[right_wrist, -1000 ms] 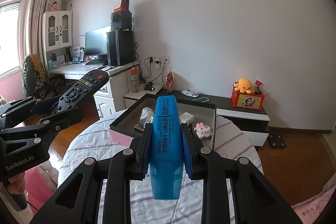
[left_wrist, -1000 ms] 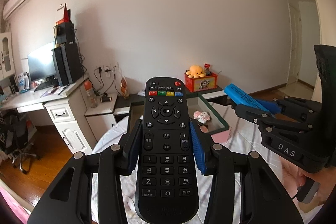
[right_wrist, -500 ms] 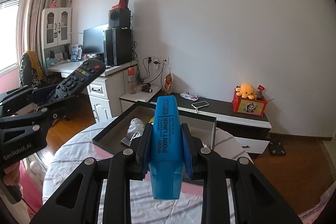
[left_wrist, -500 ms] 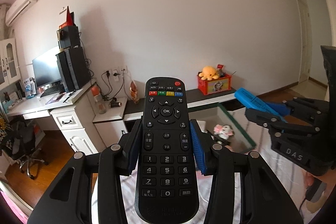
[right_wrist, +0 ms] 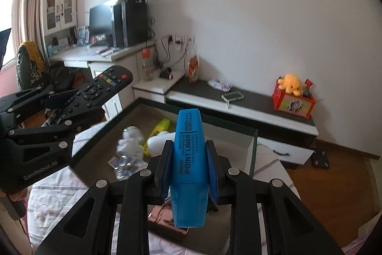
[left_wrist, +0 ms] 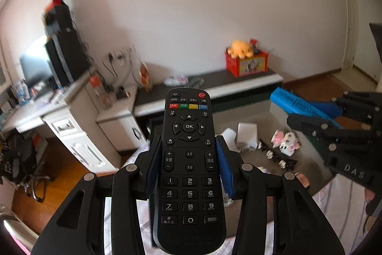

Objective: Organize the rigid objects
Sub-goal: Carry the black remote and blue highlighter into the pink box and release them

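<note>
A striped cloth covers my counter (right_wrist: 55,192), bearing an open tray (right_wrist: 253,149) of clutter. My left tool (left_wrist: 188,164) clamps a slab-shaped black remote (left_wrist: 188,159); my right tool (right_wrist: 189,166) clamps a glossy blue highlighter (right_wrist: 188,159).

Both grippers moved forward and dipped toward the open box (right_wrist: 253,147) on the table (right_wrist: 59,185). A second ago the box sat ahead, mostly rim-on; now both views look down into it. Box contents now visible past the remote (left_wrist: 189,159): white charger (left_wrist: 247,135), pink-and-white toy (left_wrist: 286,142). In the right view a yellow marker (right_wrist: 160,128) and white bits show beside the blue highlighter (right_wrist: 188,159). The low cabinet (left_wrist: 214,85) and orange plush (left_wrist: 240,49) look bigger and closer. Left view now motion-blurred.
</note>
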A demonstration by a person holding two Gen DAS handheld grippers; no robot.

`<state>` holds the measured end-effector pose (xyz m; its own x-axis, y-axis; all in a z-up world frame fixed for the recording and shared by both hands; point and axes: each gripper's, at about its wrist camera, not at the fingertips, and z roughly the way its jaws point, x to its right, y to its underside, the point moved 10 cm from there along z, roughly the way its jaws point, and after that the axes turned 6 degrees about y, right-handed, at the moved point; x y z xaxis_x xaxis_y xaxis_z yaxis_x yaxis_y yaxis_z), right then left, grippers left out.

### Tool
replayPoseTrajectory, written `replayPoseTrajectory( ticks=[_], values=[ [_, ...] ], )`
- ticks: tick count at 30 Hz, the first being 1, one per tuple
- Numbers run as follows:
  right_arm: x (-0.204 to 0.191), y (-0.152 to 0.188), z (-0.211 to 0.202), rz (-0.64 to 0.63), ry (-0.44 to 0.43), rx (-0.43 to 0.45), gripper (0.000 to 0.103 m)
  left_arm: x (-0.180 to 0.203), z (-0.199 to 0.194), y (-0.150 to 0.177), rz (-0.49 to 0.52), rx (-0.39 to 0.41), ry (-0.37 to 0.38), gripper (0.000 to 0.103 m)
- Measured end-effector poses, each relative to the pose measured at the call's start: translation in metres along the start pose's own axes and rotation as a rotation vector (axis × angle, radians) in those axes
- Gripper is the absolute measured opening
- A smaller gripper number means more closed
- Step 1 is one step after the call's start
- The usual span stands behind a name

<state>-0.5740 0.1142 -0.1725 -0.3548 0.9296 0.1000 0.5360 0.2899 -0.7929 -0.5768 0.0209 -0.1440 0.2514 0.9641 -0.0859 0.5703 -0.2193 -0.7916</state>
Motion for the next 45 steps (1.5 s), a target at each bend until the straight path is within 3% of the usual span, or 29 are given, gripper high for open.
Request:
replayPoseTrajectory(
  ticks=[8, 13, 21, 26, 33, 34, 35, 36, 37, 39, 41, 45],
  values=[
    [0.014, 0.008, 0.064, -0.030, 0.016, -0.174, 0.027, -0.009, 0.072, 0.016, 0.009, -0.153, -0.001, 0.044],
    [0.016, 0.015, 0.087, -0.039, 0.027, -0.228, 0.027, -0.010, 0.095, 0.027, 0.009, -0.197, 0.000, 0.044],
    [0.029, 0.030, 0.111, 0.002, 0.072, -0.323, 0.027, -0.007, 0.103, 0.026, 0.023, -0.205, -0.013, 0.046],
    [0.031, 0.025, 0.106, 0.029, 0.068, -0.306, 0.027, -0.005, 0.097, 0.021, 0.026, -0.182, -0.010, 0.046],
    [0.024, 0.025, 0.091, 0.056, 0.035, -0.291, 0.028, 0.005, 0.080, 0.017, 0.030, -0.157, 0.008, 0.060],
    [0.024, 0.025, 0.088, 0.061, 0.036, -0.286, 0.030, 0.006, 0.076, 0.016, 0.022, -0.155, 0.015, 0.067],
    [0.024, 0.025, 0.083, 0.070, 0.041, -0.280, 0.036, 0.006, 0.071, 0.016, 0.014, -0.152, 0.013, 0.084],
    [0.024, 0.025, 0.080, 0.074, 0.040, -0.275, 0.053, 0.006, 0.067, 0.016, 0.011, -0.143, 0.008, 0.093],
    [0.024, 0.024, 0.075, 0.080, 0.039, -0.263, 0.069, 0.007, 0.059, 0.014, 0.012, -0.121, 0.005, 0.094],
    [0.024, 0.022, 0.061, 0.085, 0.046, -0.232, 0.079, 0.010, 0.041, 0.014, 0.011, -0.084, 0.005, 0.098],
    [0.023, 0.020, 0.045, 0.092, 0.052, -0.207, 0.081, 0.009, 0.027, 0.014, 0.008, -0.066, -0.008, 0.102],
    [0.020, 0.016, 0.013, 0.079, 0.084, -0.138, 0.097, 0.010, -0.014, 0.016, -0.003, 0.002, -0.017, 0.102]
  ],
)
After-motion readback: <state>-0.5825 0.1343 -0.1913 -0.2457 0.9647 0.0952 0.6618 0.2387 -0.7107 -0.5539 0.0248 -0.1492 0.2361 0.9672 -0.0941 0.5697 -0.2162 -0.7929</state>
